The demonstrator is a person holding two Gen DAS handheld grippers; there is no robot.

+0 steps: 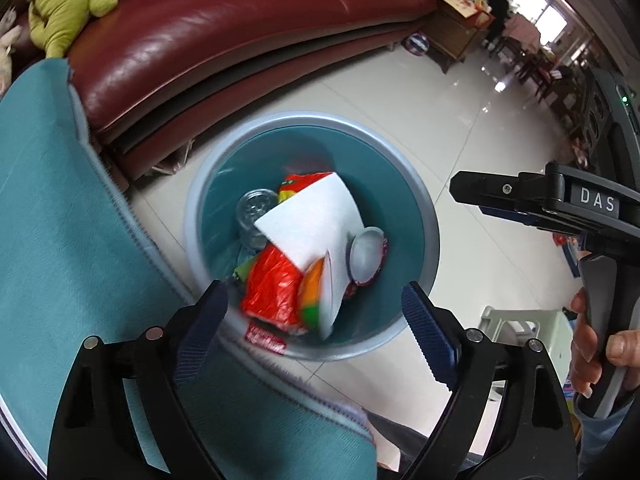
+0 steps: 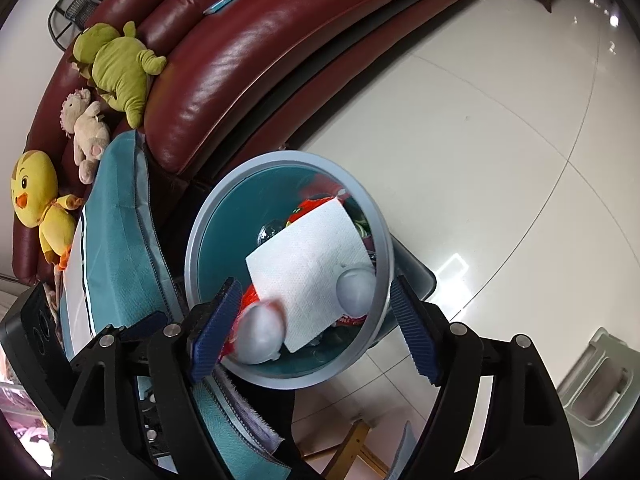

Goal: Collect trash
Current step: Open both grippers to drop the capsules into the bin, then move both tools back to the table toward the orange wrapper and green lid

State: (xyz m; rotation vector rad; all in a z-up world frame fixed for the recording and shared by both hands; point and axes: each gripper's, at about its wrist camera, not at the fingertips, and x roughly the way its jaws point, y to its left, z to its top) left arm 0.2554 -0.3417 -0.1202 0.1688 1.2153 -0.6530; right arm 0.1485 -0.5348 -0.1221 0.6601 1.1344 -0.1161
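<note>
A teal trash bin with a grey rim (image 1: 304, 118) (image 2: 280, 158) stands on the floor below both grippers. Inside lie a white paper napkin (image 1: 316, 224) (image 2: 308, 268), a red plastic bag (image 1: 272, 288), a clear glass jar (image 1: 256, 212) and a silvery foil cup (image 1: 366, 256) (image 2: 356, 288). A second silvery round piece (image 2: 262, 334) shows blurred over the bin's near side. My left gripper (image 1: 316, 308) hangs open above the bin, nothing between its pads. My right gripper (image 2: 316, 300) (image 1: 472, 200) is open too, held by a hand (image 1: 592, 340) to the right of the bin.
A dark red leather sofa (image 1: 240, 32) curves behind the bin, with green (image 2: 120, 64) and yellow (image 2: 36, 192) plush toys on it. A teal fabric cushion (image 1: 60, 220) presses against the bin's left. A pale plastic stool (image 2: 600, 384) stands on the glossy tiled floor at right.
</note>
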